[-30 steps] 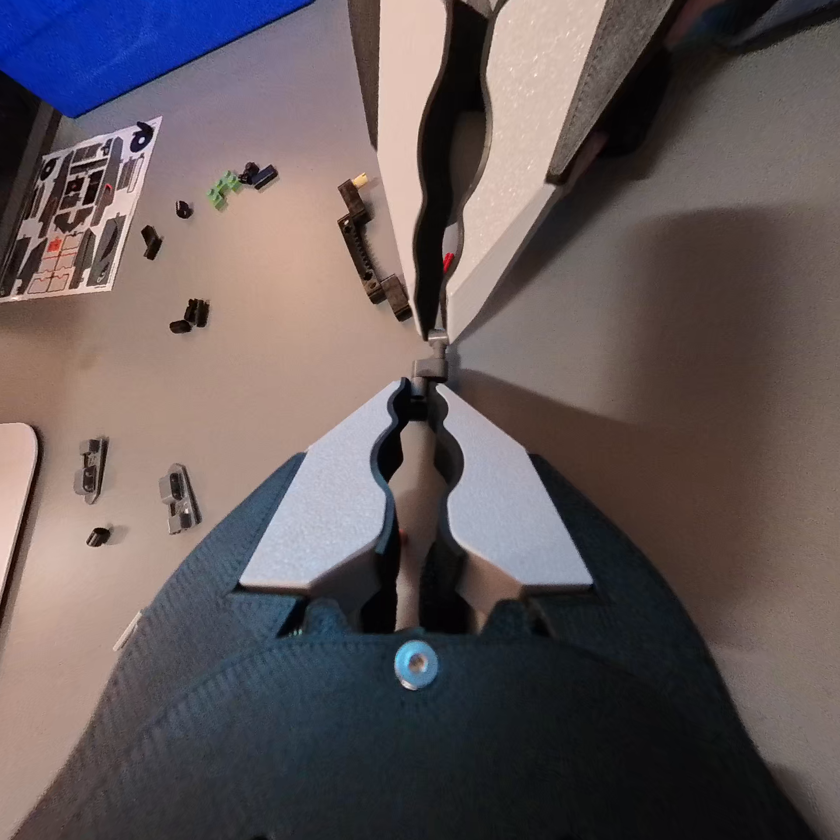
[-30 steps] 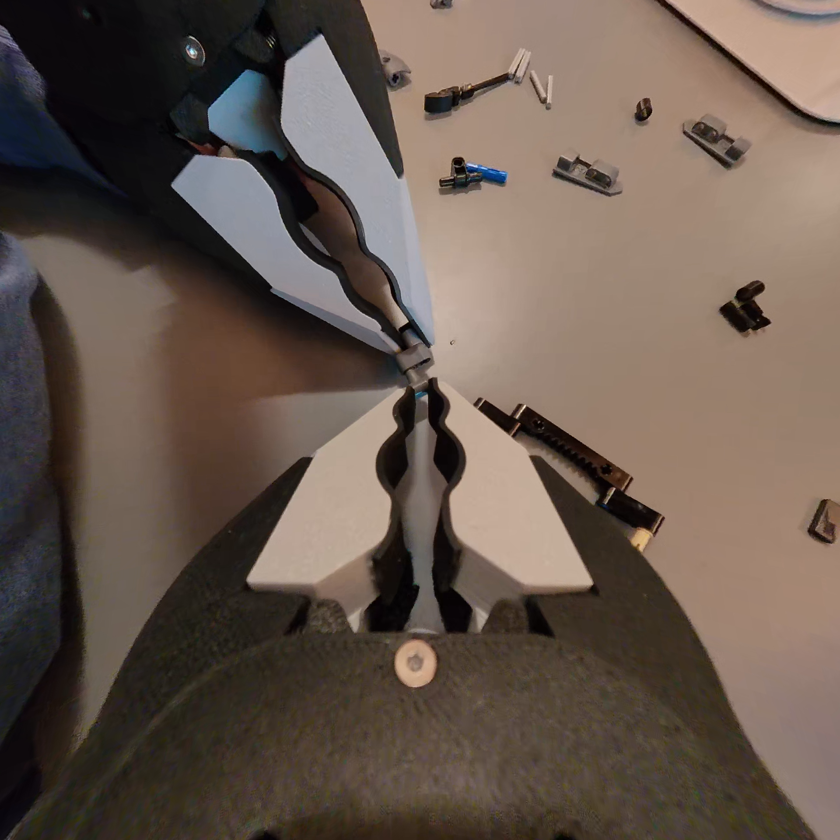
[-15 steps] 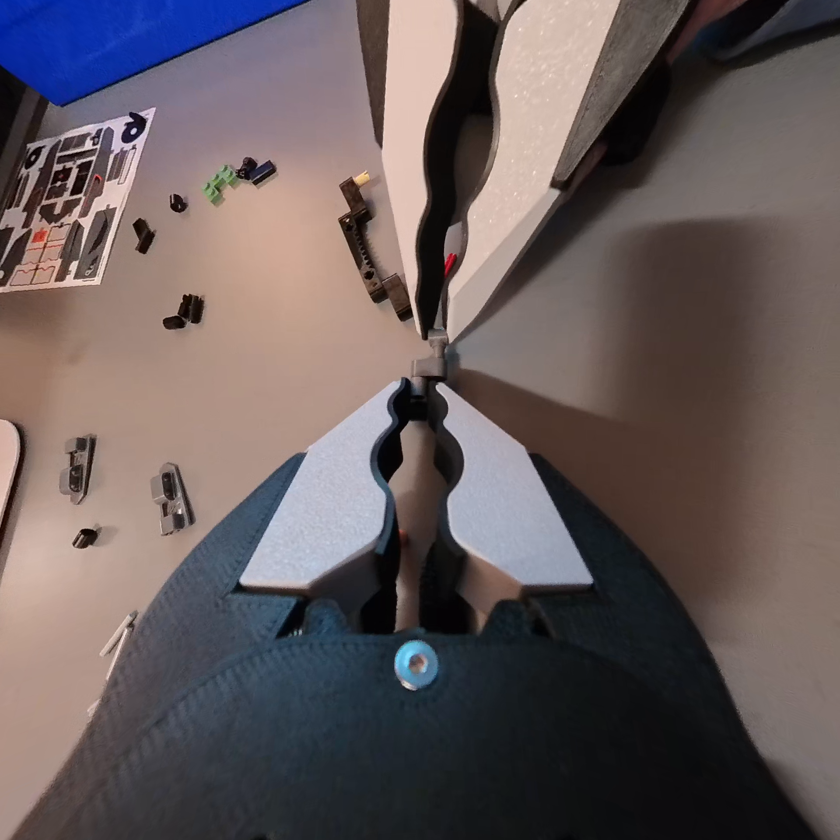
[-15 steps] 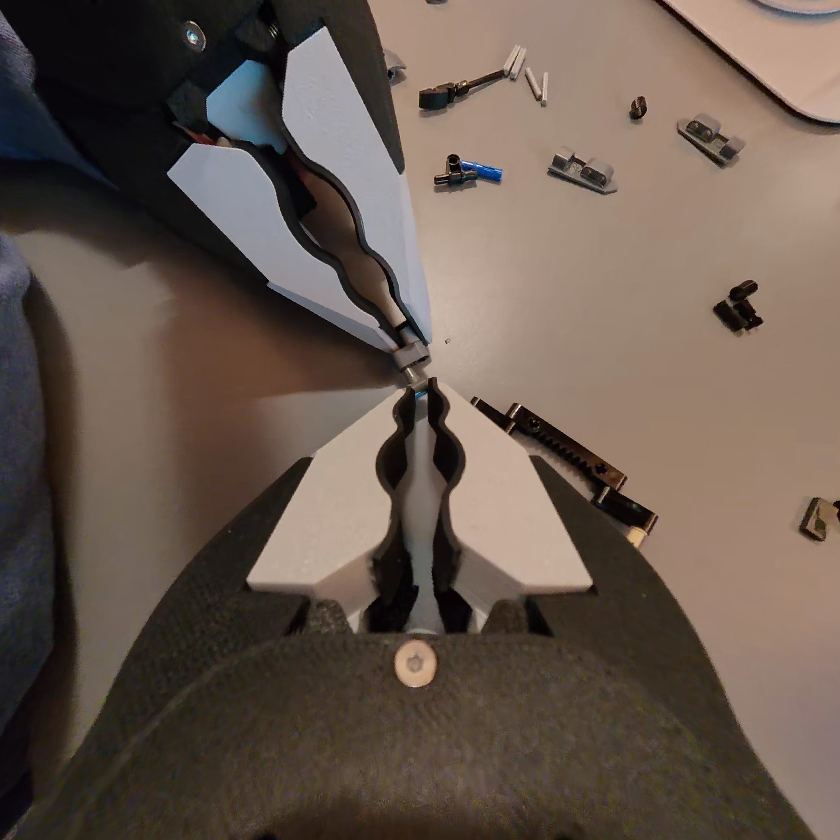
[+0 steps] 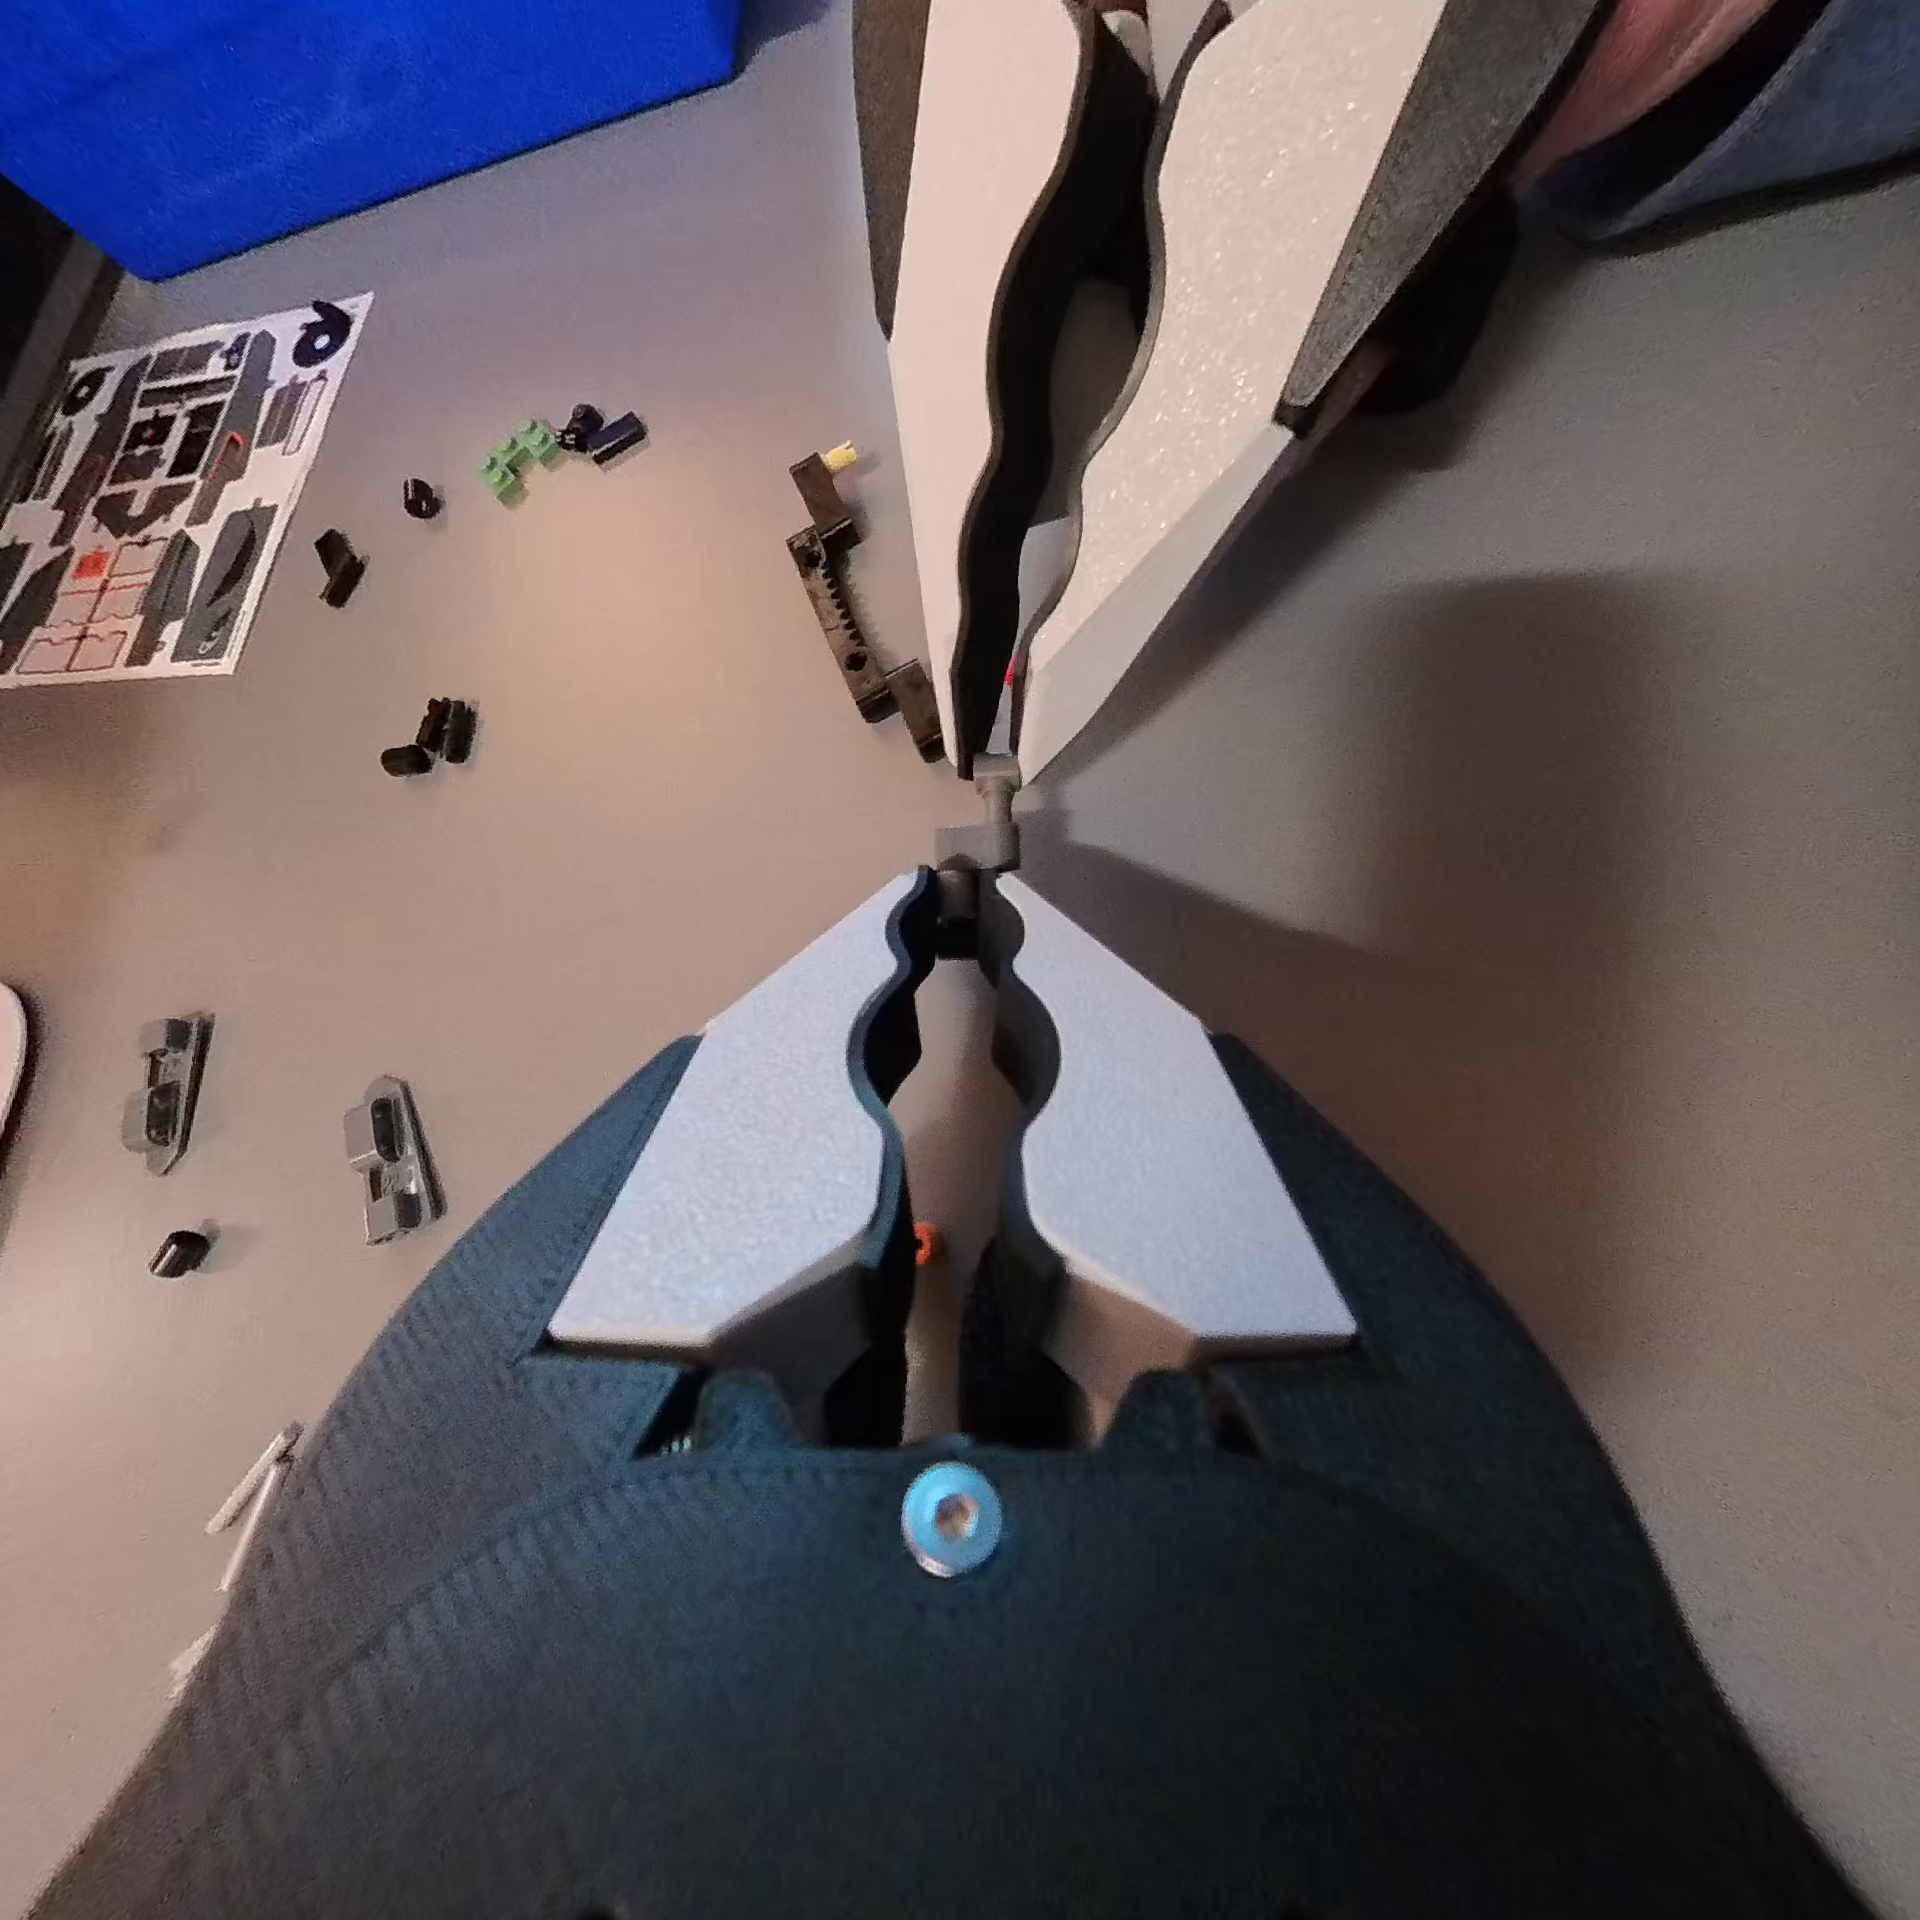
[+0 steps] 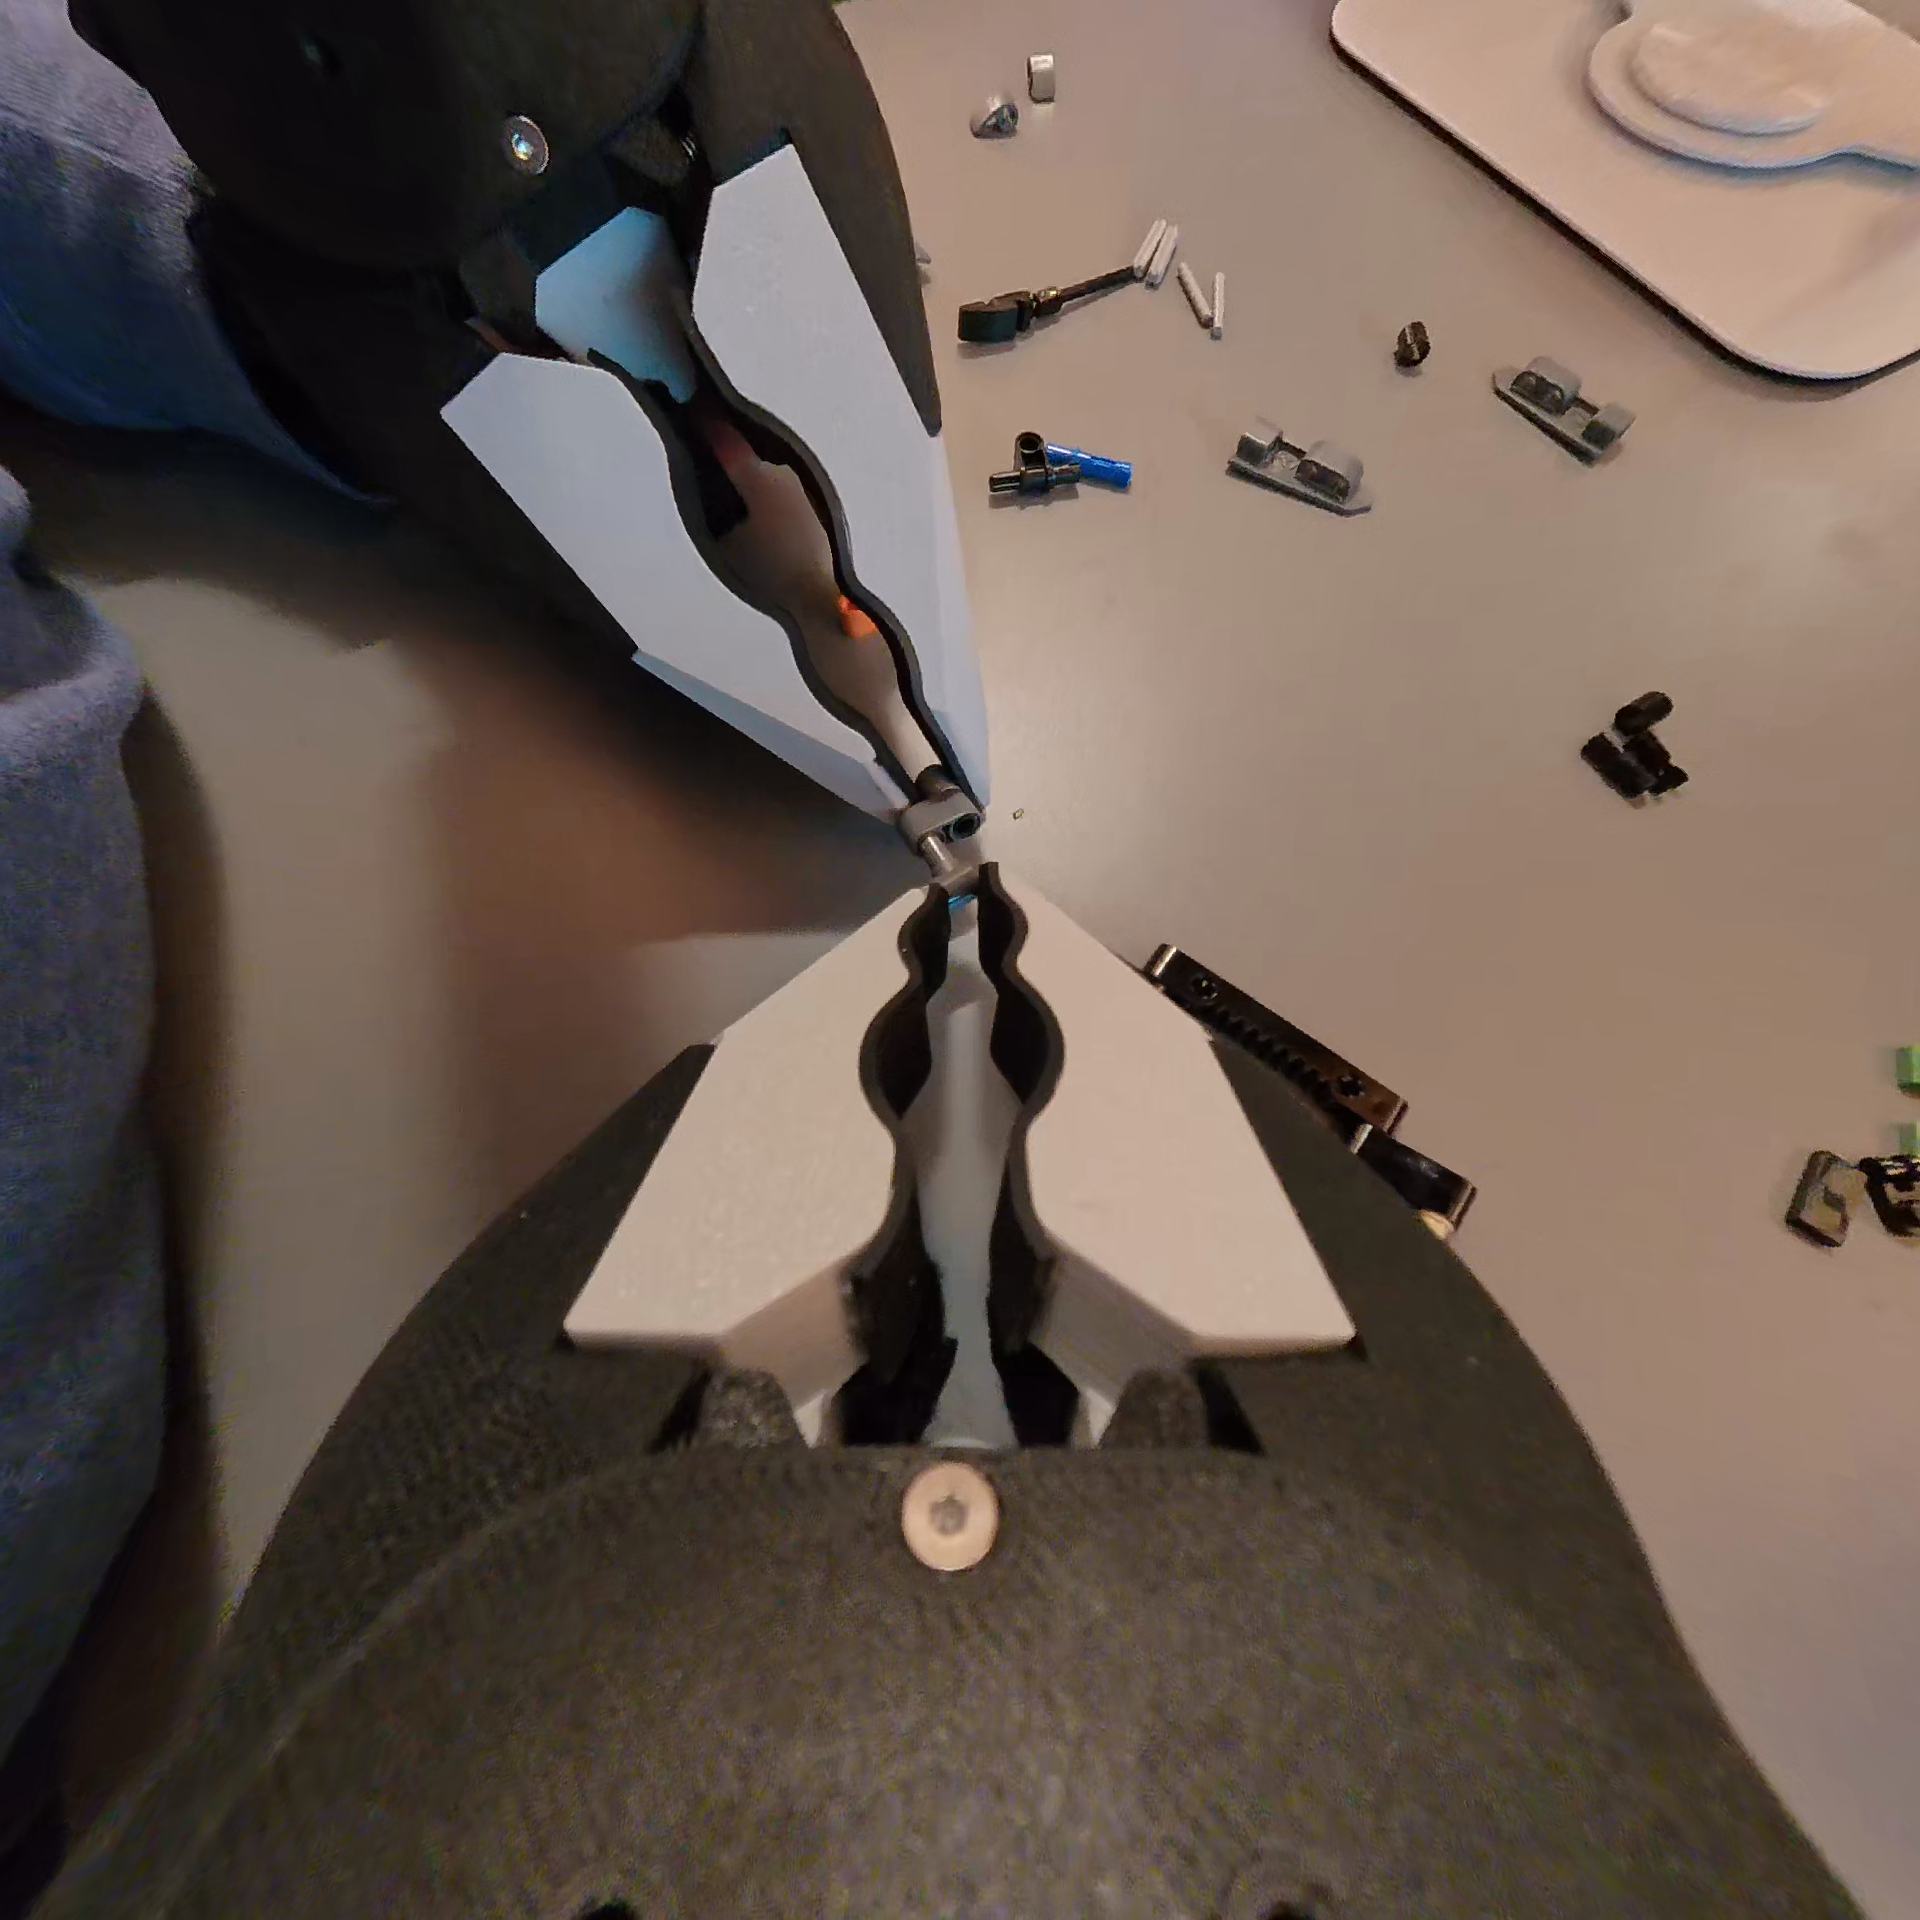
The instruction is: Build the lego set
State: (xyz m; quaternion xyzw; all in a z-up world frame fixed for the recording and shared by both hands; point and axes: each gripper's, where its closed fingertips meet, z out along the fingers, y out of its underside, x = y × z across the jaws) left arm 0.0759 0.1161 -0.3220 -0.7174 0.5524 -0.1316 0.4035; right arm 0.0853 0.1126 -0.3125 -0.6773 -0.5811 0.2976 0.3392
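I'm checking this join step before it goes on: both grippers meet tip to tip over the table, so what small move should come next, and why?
Probably a short, straight push of the right gripper toward the left gripper. The left holds the small grey connector, and a thin grey pin from the right's tips meets it with a short length still showing, so the joint looks not fully seated.

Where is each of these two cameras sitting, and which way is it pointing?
Left wrist view: on the left gripper, looking along its fingers at the grey connector, the right gripper opposite, and a sleeve.
Right wrist view: on the right gripper, facing the left gripper and the person's sleeve.
Shared: the connector, the black toothed bar, the grey table.
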